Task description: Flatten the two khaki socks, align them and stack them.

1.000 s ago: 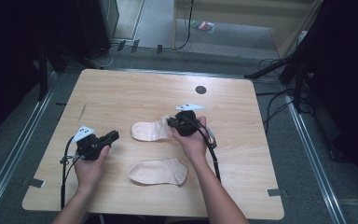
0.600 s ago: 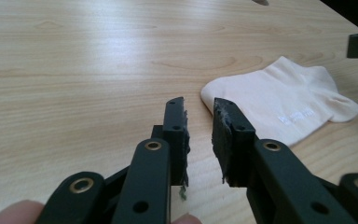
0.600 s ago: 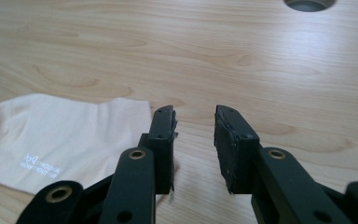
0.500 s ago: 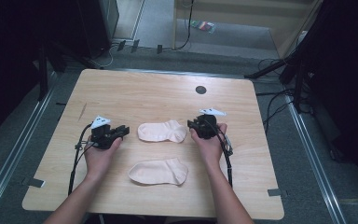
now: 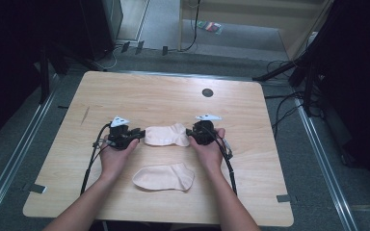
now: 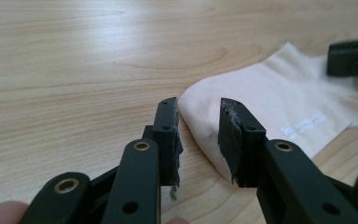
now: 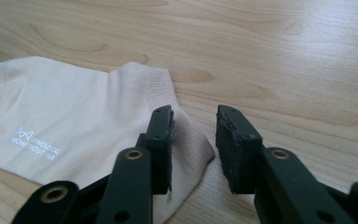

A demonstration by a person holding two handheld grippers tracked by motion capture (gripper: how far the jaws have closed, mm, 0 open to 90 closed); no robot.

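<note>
The left tool (image 5: pixel 138 134), jaws just opening, straddles the toe of the far sock (image 5: pixel 166 135) without pinching it. The right tool (image 5: pixel 191 134), parted too, straddles its cuff corner. The near sock (image 5: pixel 165 176) lies on the surface (image 5: pixel 164 96), partly hidden between the wrists.

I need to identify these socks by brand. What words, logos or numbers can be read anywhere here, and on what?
White print on the far sock, right gripper view: a small logo, then two lines, too blurred to read surely; the lower may read "ROW HOUT ER".
The same print in the left gripper view: too small to read.
Near sock: no print visible.
Table: no text.
</note>
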